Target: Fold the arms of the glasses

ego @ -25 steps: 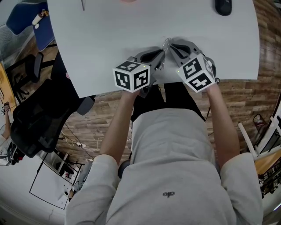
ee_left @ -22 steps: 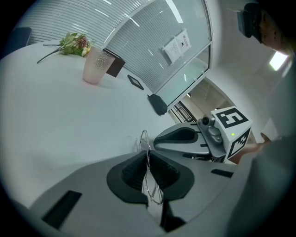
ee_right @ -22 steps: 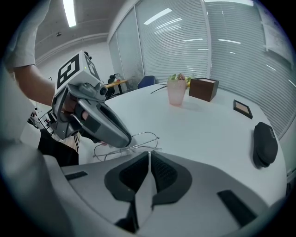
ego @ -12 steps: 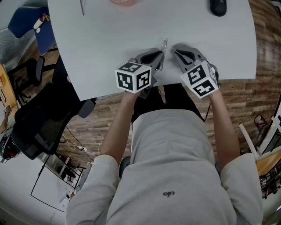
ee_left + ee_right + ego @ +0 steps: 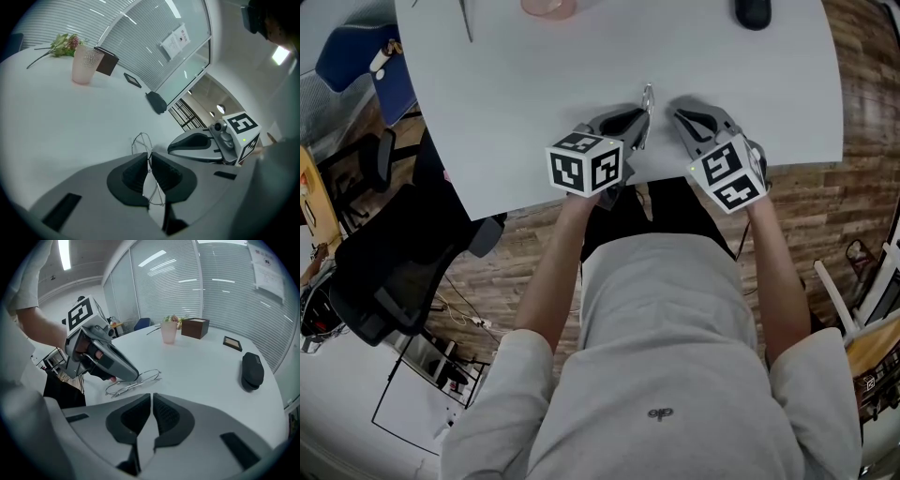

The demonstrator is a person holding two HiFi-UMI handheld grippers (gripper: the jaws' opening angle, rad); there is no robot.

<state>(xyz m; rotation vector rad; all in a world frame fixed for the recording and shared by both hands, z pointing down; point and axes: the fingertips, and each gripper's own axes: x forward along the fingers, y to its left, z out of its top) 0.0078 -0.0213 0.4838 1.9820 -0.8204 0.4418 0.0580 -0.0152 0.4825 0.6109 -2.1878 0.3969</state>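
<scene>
Two grippers hover over the near edge of the table (image 5: 534,84), and only one has work in its jaws. The left gripper (image 5: 639,120) is clamped on the glasses (image 5: 133,382), its pads pinching the thin wire frame close to a lens. That puts the glasses just above the table's near edge, with one lens poking out past the jaw tips. The right gripper (image 5: 677,105) is above that same edge, jaws pressed together with nothing between them, clear of the frame.

From the right gripper view the frame looks flat, with wire lines lying along behind the lenses. My read is that the arms are in, or very nearly. Wire this fine makes it hard to be sure both are fully home.

So how to finish this well? The left clamp wants to be steady and light, because this wire looks likely to bend easily. If an arm stands proud, nudge it with the closed right tips near its hinge, sweeping across the back of the lenses. Push along the hinge's own swing, never down toward the table. Then lower the frame onto the table, and only then let the left jaws part.
</scene>
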